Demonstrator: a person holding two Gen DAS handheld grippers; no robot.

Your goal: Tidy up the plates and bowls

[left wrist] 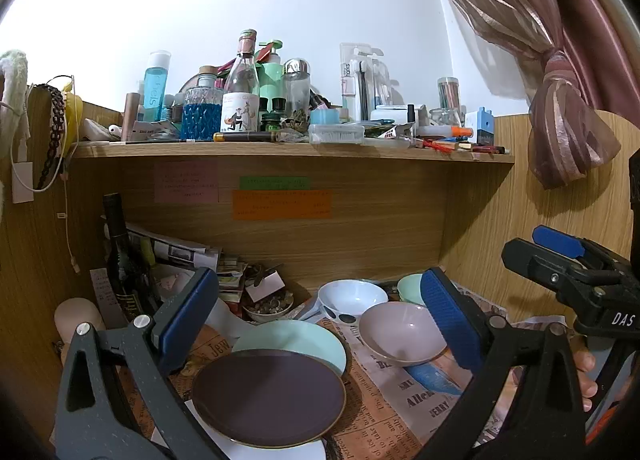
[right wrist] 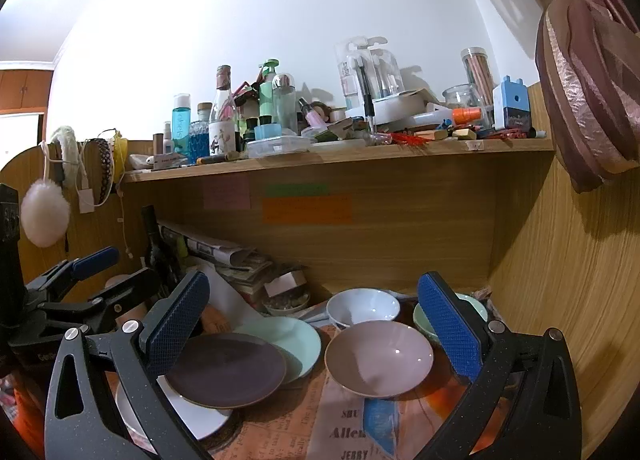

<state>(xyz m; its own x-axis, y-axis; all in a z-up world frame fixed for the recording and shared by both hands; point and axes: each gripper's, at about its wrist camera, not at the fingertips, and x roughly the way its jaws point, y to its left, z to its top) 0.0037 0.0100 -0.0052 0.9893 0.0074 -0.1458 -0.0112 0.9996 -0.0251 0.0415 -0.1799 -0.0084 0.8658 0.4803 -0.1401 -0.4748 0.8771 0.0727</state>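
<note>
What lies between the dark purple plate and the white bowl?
In the right wrist view, the mint green plate lies between the dark purple plate and the white bowl, partly under the purple one.

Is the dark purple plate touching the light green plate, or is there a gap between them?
Touching. In the right wrist view the dark purple plate lies over the near edge of the light green plate, with no gap between them. The left wrist view shows the same overlap.

We see a bright wall [left wrist: 240, 0] washed nearly white, lit from above left, while the nook under the shelf [left wrist: 280, 152] sits dimmer. Bottles cast shadows rightward. Fisheye bends the edges, with dark corners; focus stays sharp.
</note>
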